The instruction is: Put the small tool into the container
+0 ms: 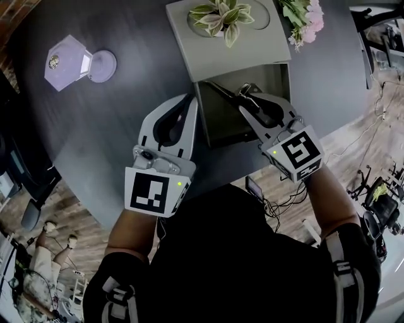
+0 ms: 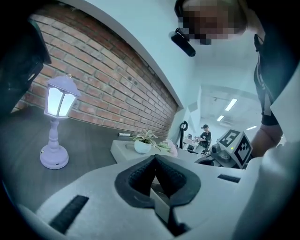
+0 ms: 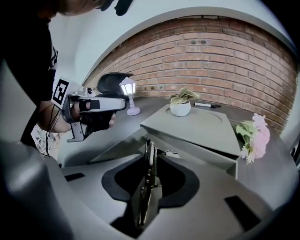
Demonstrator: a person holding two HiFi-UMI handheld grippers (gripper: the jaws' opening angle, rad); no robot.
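**Head view.** The right gripper pinched the small tool, a slim dark metal piece. It was held over the mouth of the open drawer of the grey container on the dark bench. The left gripper sat just left of the drawer. A plant stood on the container's top, with flowers beside it. A lilac lamp stood well to the left.

**Right gripper view.** The tool stood edge-on between the clamped pads, its tip reaching beyond them towards the drawer. Whether it touched the drawer could not be told.

**Left gripper view.** The jaws were pressed together with nothing between them, which the head view left unclear.

**Both gripper views.** Each showed a pen on the bench behind the container, before a brick wall. The head view cropped both out.
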